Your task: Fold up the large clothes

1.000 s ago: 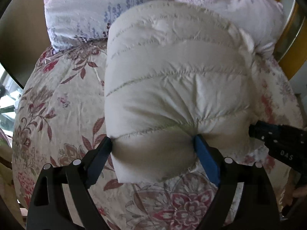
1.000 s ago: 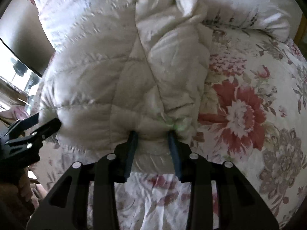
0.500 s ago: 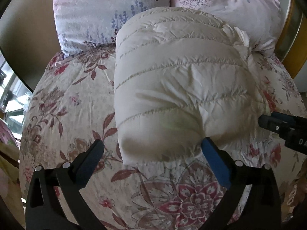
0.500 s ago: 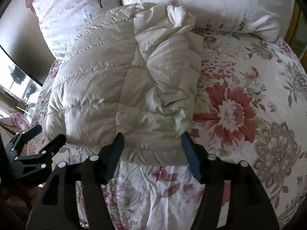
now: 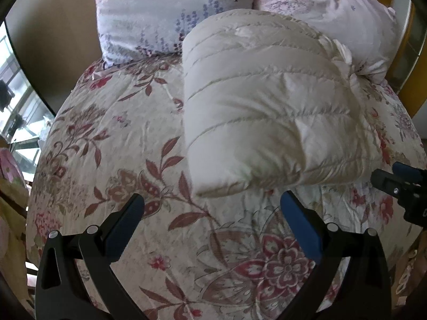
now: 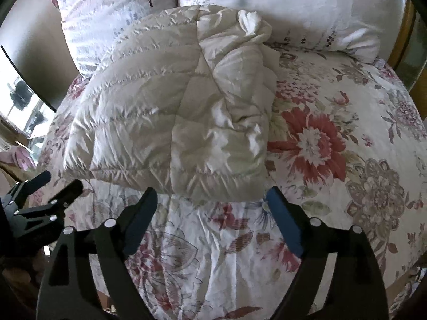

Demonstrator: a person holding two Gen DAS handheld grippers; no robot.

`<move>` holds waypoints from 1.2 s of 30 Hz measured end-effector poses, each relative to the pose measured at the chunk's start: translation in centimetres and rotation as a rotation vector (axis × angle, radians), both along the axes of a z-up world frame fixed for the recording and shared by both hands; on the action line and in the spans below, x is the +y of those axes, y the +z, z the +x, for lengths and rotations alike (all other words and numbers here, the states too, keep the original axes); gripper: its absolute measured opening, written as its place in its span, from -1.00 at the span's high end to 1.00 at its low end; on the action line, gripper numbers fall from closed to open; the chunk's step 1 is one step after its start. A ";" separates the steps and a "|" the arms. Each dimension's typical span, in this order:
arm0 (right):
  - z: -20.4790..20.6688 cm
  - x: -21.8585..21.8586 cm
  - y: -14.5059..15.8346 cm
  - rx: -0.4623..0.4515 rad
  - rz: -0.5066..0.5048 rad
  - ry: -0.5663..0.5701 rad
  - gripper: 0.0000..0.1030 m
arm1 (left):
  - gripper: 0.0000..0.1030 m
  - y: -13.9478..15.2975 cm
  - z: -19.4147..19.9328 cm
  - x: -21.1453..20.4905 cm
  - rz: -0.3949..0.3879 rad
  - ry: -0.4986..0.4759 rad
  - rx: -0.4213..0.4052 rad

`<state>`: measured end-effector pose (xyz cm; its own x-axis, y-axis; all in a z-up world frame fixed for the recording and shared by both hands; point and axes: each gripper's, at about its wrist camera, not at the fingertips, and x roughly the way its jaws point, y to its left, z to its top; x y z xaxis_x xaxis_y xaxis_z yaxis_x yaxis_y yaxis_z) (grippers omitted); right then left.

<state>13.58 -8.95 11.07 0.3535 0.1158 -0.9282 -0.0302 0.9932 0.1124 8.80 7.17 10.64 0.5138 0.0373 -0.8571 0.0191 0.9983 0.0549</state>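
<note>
Jacket (image 5: 267, 112), cream, quilted, folded into a thick bundle on the bedspread (image 5: 120, 146), far end against the pillows (image 5: 173, 13). Released within the last second: earlier both grippers clamped on its near edge, now both drawn back toward the viewer, clear of that edge. Left gripper (image 5: 212, 208): jaws wide apart, nothing between them, just short of the jacket's near-left corner. Right gripper (image 6: 210, 200): jaws likewise spread and empty, tips just below the jacket's near hem. Each gripper also visible at the margin of the other's view, beside the jacket's near corners.

Meaning for the task, as a judgement: final fold apparently placed and let go; bundle holding its shape unaided, so folding probably complete or close to it. Loose, crumpled fabric at the jacket's far-right corner (image 6: 250, 26), possibly a sleeve or collar, not tucked in; perhaps one tidying step left.

Surroundings: two pillows touching the jacket's far end; floral bedspread wrinkled below the jacket's near hem; wooden bed frame (image 6: 400, 40) right of the jacket, well apart; window (image 5: 16, 106) far to its left. Nothing between the grippers and the jacket; only obstacle to further handling the pillows crowding its far end.
</note>
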 end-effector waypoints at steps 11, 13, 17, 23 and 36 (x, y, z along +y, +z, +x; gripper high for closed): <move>-1.8 0.3 -1.7 0.045 -0.026 0.016 -0.70 | -0.97 -0.9 -1.0 0.5 0.005 0.005 0.019; -2.1 0.6 -1.9 0.056 -0.024 0.029 -0.70 | -0.97 -1.2 -0.9 0.5 -0.007 -0.001 0.036; -2.3 1.2 -2.3 0.069 -0.023 0.047 -0.70 | -0.97 -1.6 -1.0 0.4 -0.008 -0.007 0.058; -2.3 1.3 -2.7 0.087 -0.020 0.050 -0.70 | -0.97 -1.8 -1.1 0.5 -0.004 0.005 0.071; -2.2 1.7 -3.1 0.101 -0.022 0.054 -0.70 | -0.97 -2.2 -0.9 0.7 0.007 0.020 0.085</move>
